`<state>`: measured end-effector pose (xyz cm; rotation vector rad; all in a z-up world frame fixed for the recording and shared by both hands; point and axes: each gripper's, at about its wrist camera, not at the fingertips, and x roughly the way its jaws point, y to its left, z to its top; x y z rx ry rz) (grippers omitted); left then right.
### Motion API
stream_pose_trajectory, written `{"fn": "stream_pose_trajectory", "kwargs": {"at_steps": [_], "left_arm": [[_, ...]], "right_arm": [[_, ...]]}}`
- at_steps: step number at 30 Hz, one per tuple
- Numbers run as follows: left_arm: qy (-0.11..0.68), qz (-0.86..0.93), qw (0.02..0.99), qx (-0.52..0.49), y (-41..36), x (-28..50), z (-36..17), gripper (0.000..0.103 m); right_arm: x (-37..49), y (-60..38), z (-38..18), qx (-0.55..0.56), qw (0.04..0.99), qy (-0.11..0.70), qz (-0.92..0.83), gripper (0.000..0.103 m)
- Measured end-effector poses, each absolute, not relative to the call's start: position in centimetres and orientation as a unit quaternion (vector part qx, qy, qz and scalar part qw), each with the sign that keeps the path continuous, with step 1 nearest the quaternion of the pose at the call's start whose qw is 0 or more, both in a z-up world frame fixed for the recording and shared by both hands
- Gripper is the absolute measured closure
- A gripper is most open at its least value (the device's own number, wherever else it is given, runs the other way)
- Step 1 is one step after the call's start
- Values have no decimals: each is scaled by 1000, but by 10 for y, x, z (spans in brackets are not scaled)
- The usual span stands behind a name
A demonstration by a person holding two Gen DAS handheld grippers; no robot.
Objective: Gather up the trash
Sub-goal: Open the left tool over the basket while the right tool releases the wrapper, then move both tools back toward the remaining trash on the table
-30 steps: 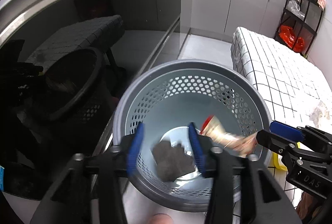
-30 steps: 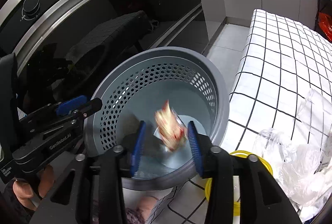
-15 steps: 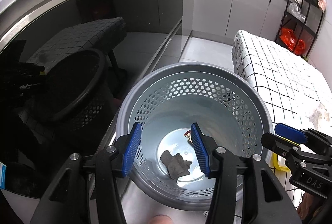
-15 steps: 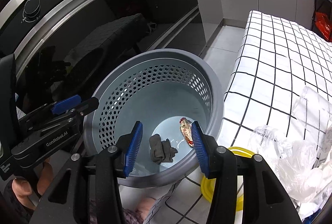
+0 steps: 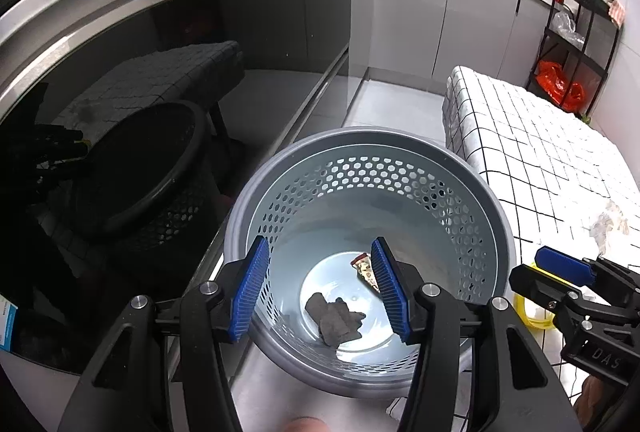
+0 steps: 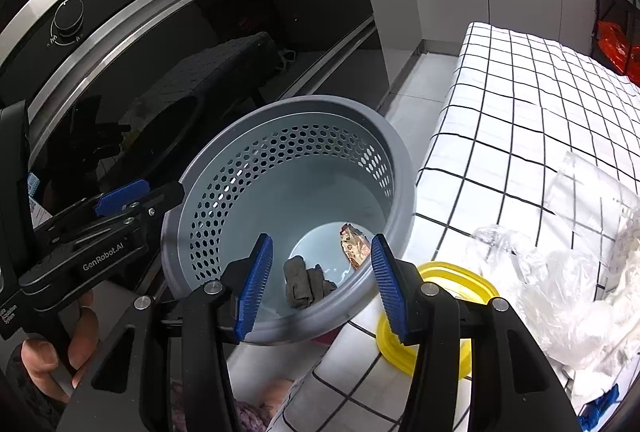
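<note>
While both the left gripper (image 5: pixel 320 288) and right gripper (image 6: pixel 318 282) hang open and empty at lower centre, their jaws having just widened, a wrapper (image 6: pixel 354 246) and grey wad (image 6: pixel 306 284) lie in the bin (image 6: pixel 400 168).

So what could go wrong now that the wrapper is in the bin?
The bin sits tight against the table edge, so a knock from either gripper could tip it. The clear plastic on the table looks floppy and may slip when grabbed. The yellow lid sits near the edge and might get pushed off.
</note>
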<state>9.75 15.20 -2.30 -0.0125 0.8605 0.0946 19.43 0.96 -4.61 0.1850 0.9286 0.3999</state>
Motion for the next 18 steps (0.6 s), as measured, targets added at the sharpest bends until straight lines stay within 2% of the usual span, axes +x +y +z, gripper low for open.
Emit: {"fn": "stream_pose_trajectory", "kwargs": {"at_steps": [8, 18], "left_arm": [[407, 45, 912, -10, 148, 88, -19, 48], [395, 29, 918, -1, 126, 71, -15, 40]], "right_arm": [[181, -7, -37, 100, 878, 432, 179, 49], [155, -42, -28, 127, 889, 413, 152, 45]]}}
